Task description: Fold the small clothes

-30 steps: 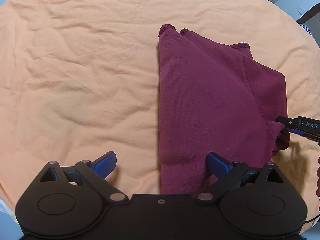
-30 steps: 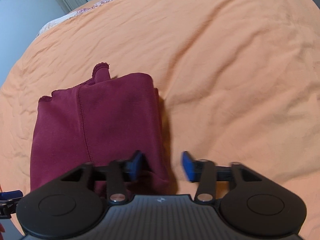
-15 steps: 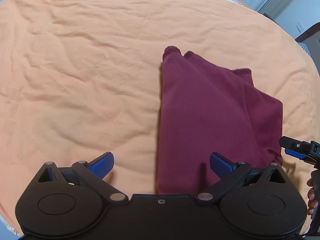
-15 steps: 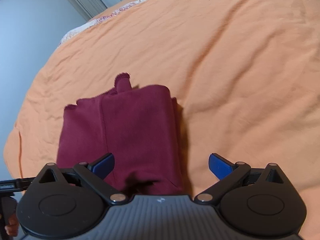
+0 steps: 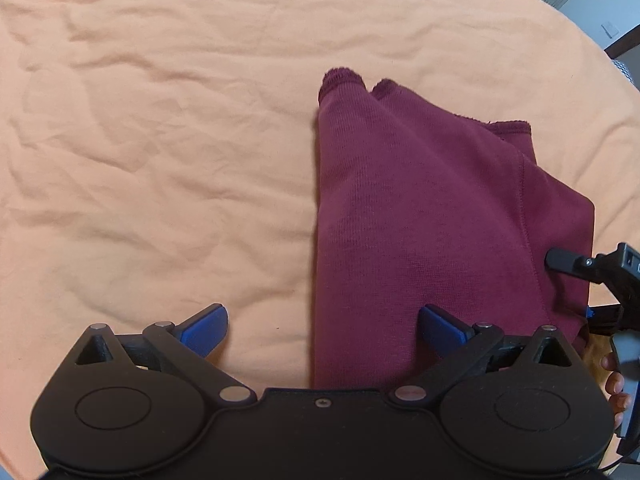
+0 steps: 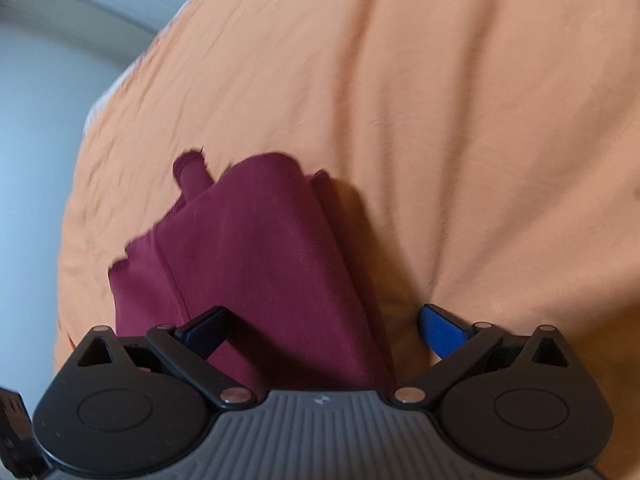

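While your left tongs [image 5: 322,326] hang over the wrinkled orange bedsheet [image 5: 152,128] with their blue-padded fingers [image 5: 204,324] spread wide and nothing between them, the folded maroon knit garment [image 5: 420,216] lies flat on the sheet ahead of you, its long left edge running straight away from the camera and its near end passing under the right-hand finger. Two ribbed cuffs or hems poke out at the far end of the fold, and a stitched seam runs down the right part of the cloth. At the right edge of the left wrist view you can see your right tongs [image 5: 576,286] from the side, one black finger reaching over the garment's near right corner, with fingertips of your right hand [image 5: 614,384] showing below. From the right wrist view, which is blurred, your right tongs [image 6: 322,324] are likewise spread wide and hold nothing; the maroon garment [image 6: 256,264] sits between and beyond the fingers [image 6: 440,324], nearer the left one, and the orange sheet [image 6: 460,120] beside it gathers into deep creases near the right finger.
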{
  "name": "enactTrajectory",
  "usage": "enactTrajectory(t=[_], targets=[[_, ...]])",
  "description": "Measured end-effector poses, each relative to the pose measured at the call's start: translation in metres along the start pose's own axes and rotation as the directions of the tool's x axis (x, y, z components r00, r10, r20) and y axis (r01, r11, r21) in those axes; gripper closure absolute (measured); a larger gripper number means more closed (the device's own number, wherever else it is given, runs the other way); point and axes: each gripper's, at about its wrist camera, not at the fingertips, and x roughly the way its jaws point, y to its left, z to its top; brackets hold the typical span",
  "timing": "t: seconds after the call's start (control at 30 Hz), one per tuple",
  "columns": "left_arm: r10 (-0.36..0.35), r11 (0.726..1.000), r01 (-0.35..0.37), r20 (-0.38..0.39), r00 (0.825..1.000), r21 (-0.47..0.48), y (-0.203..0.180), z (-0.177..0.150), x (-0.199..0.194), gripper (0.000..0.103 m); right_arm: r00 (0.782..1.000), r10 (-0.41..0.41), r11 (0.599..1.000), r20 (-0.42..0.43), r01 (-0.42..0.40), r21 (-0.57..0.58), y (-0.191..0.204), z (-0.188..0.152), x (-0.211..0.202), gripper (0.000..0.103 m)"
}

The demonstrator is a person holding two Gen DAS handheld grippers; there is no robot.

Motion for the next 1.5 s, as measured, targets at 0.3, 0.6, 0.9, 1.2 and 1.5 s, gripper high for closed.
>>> enactTrajectory(t=[0.3, 0.6, 0.9, 1.2, 1.5], targets=[[-0.03, 0.998, 0.028, -0.034, 0.999, -0.048, 0.008, 0.003, 0.012, 0.0, 0.999, -0.021, 0.993, 0.035, 0.025, -0.117, 0.011, -0.014, 0.003, 0.0], [-0.044, 0.998, 0.042, -0.056, 0.997, -0.037, 0.011, 0.006, 0.018, 0.0, 0.997, -0.047, 0.992, 0.068, 0.054, -0.117, 0.016, -0.019, 0.004, 0.0], [-0.064, 0.998, 0.063, -0.097, 0.993, -0.008, 0.009, 0.017, 0.025, 0.0, 0.996, -0.09, 0.988, 0.026, 0.093, -0.123, 0.023, -0.013, 0.009, 0.0], [-0.072, 0.997, 0.072, -0.125, 0.99, -0.003, 0.009, 0.026, 0.031, 0.0, 0.986, -0.161, 0.974, 0.043, 0.166, -0.154, 0.036, -0.016, 0.017, 0.0], [-0.073, 0.997, 0.074, -0.145, 0.987, 0.001, 0.009, 0.036, 0.037, 0.0, 0.982, -0.18, 0.971, 0.054, 0.186, -0.152, 0.042, -0.016, 0.021, 0.0]])
